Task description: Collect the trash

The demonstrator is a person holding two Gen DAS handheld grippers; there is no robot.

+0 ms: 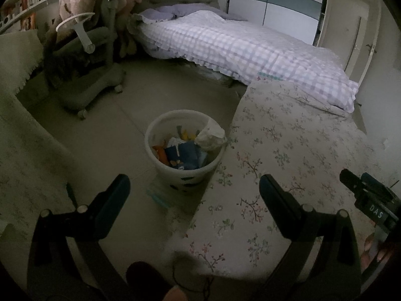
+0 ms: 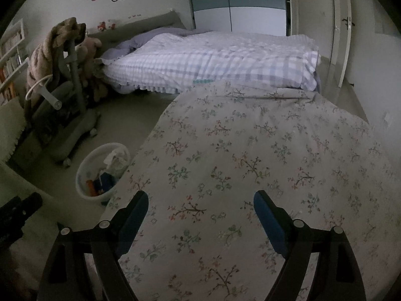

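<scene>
One bin [image 1: 185,148], two hand-held grippers (both gaping).

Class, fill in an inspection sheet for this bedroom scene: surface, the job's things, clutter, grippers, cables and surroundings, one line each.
Surface: floral cloth bare of loose items; tiled floor.
Job's things: white bin on the floor beside the floral cloth, holding wrappers and crumpled paper.
Clutter: flat clear bag on the floor at the bin's base.
Grippers: left hand-held gripper open, empty; right hand-held gripper open, empty.
Cables: nothing seen.
Surroundings: checked bed, wheeled chair, wardrobe, door.
</scene>
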